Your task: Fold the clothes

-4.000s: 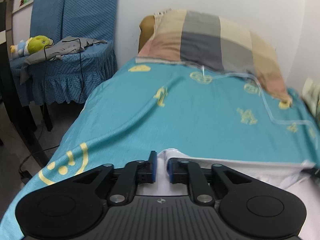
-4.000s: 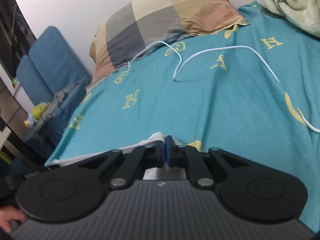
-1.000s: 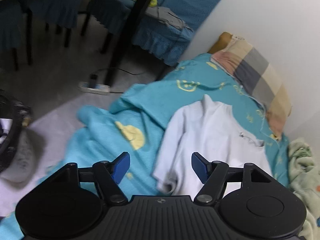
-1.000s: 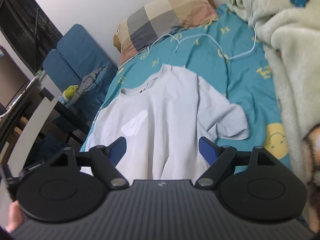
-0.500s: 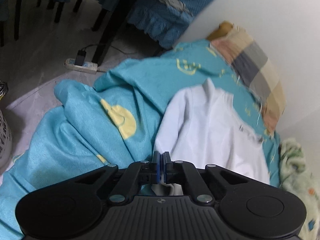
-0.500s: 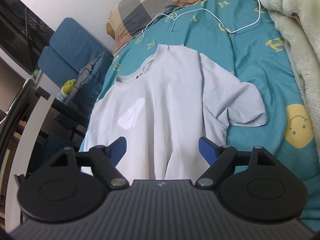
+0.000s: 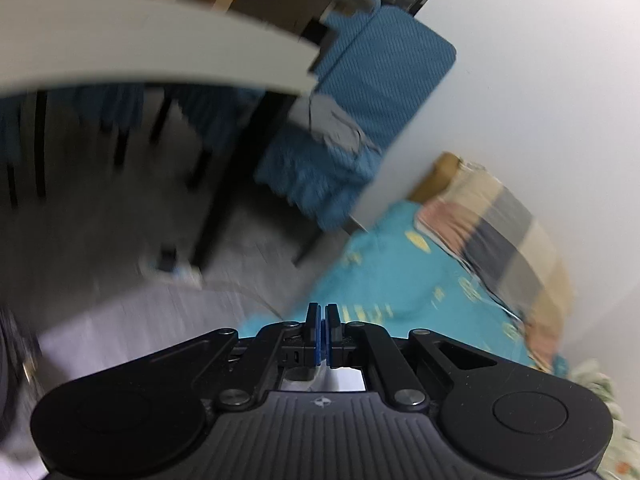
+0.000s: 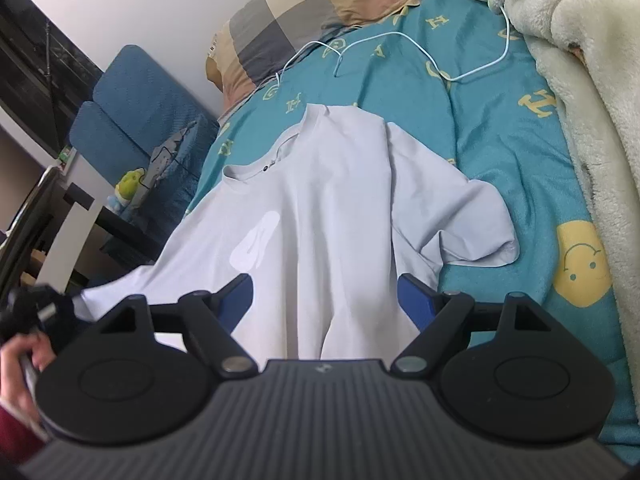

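Observation:
A pale lilac T-shirt [image 8: 320,208] lies spread on the teal bedsheet [image 8: 500,120], collar toward the pillow, its right sleeve crumpled. My right gripper [image 8: 326,292] is open and empty, hovering above the shirt's lower part. My left gripper [image 7: 321,334] is shut on the shirt's left sleeve; a strip of white fabric [image 7: 340,380] shows under its fingers. In the right wrist view that sleeve [image 8: 108,292] is pulled out to the left toward the left gripper body [image 8: 32,308].
A checked pillow [image 8: 304,12] lies at the head of the bed, with a white cable [image 8: 400,40] looping across the sheet. A fleece blanket [image 8: 592,80] is piled along the right. A blue chair [image 8: 132,112] and a table [image 7: 160,52] stand left of the bed.
My left gripper closed on the shirt's left sleeve, then swung up and left, its view now pointing at the chair and floor. My right gripper stayed open and moved closer over the shirt.

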`<state>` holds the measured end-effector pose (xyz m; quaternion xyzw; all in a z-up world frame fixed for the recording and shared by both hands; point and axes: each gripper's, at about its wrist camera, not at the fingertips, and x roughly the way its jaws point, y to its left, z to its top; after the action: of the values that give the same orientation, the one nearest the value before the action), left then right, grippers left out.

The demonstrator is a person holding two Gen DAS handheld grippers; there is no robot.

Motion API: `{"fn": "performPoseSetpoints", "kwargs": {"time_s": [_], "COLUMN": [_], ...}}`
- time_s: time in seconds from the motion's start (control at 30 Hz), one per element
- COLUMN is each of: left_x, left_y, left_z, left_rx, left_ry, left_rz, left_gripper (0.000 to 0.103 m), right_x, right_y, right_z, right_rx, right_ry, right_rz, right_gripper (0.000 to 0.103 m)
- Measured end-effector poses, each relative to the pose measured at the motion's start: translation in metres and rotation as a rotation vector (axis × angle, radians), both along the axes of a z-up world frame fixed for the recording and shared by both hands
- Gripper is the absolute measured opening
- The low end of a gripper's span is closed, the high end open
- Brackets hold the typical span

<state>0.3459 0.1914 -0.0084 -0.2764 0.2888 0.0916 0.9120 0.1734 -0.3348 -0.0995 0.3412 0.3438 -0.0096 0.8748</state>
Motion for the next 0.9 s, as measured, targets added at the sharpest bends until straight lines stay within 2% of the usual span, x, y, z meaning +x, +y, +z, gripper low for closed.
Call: {"fn": "performPoseSetpoints", "kwargs": {"time_s": [0.07,0.27,0.33,0.43,0.5,0.7,0.8,0.9], "left_x": [0.019,0.049,0.044,0.003,-0.027,-0.127,-0.178,-0.193], "left_y": [0.005,0.019,0.019,0.002,-0.011,-0.058,-0.085,-0.098], "left_z": [0.001,-0.032,-0.042,-0.043,-0.042,-0.043,-0.045,-0.043], "left_rx": [0.036,0.056,0.048,0.03,0.018,-0.025,-0.042,-0.015], "left_ry": [0.02,0.125,0.165,0.238,0.288,0.453,0.544,0.567], "left_rz": [0.013,0.02,-0.009,-0.115,-0.192,-0.397,-0.468,-0.494], "left_gripper": [0.0,0.001,0.001,0.006,0.021,0.038,0.039,0.042], "right_x": [0.005,0.019,0.022,0.023,0.021,0.007,-0.005,-0.016], "right_y": [-0.002,-0.005,-0.004,-0.001,0.0,0.002,0.0,-0.001], "right_z": [-0.003,-0.017,-0.02,-0.02,-0.016,0.002,0.013,0.02], "right_rx": [0.008,0.025,0.025,0.024,0.015,-0.038,-0.052,-0.068], "right_ry": [0.009,0.038,0.043,0.042,0.031,-0.017,-0.041,-0.054], "right_rz": [-0.005,-0.003,0.004,0.016,0.024,0.03,0.022,0.017], "right_gripper": [0.081,0.081,0.081,0.081,0.081,0.081,0.081,0.081]}}
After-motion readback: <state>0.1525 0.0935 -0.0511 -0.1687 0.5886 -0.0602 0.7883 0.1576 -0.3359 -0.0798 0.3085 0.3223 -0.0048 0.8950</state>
